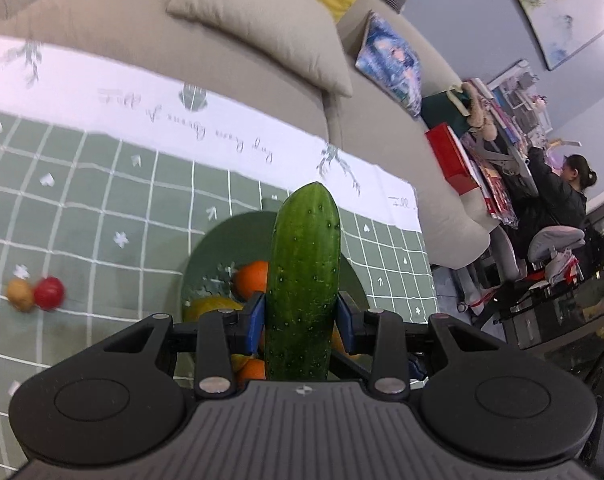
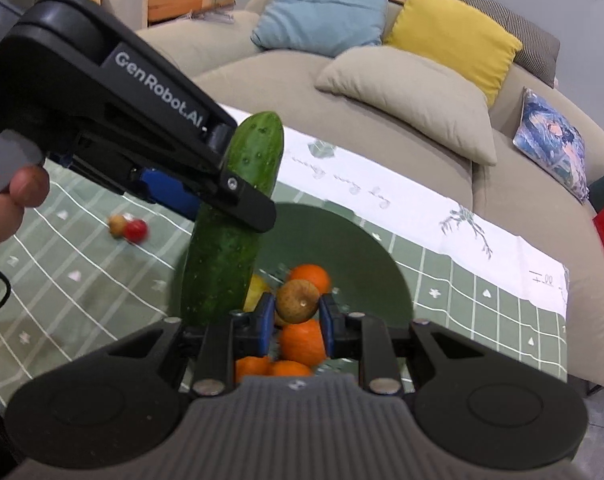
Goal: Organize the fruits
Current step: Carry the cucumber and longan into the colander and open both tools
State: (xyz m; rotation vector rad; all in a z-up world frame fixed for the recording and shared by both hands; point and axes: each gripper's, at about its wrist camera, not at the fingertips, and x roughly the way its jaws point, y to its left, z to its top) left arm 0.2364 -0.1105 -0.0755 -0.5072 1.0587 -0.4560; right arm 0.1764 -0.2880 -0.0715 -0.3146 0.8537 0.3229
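The left gripper [image 1: 302, 316] is clamped on a cucumber [image 1: 305, 280], which juts out past its blue pads [image 1: 254, 322]. The right gripper [image 2: 296, 314] is clamped on a small brown round fruit [image 2: 298, 301]. Both hang above a green bowl [image 2: 342, 240] with oranges [image 2: 304, 342] and a yellow fruit [image 2: 256, 290] below the claws. Far left of them, a red fruit [image 1: 49, 293] touches a brown one [image 1: 20, 295] on the checked tablecloth [image 1: 102, 208].

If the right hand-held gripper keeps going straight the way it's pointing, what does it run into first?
Most likely the oranges in the green bowl. The right hand-held gripper, shut on a small brown fruit, points down over them. Depth is unclear, so this is a judgement.
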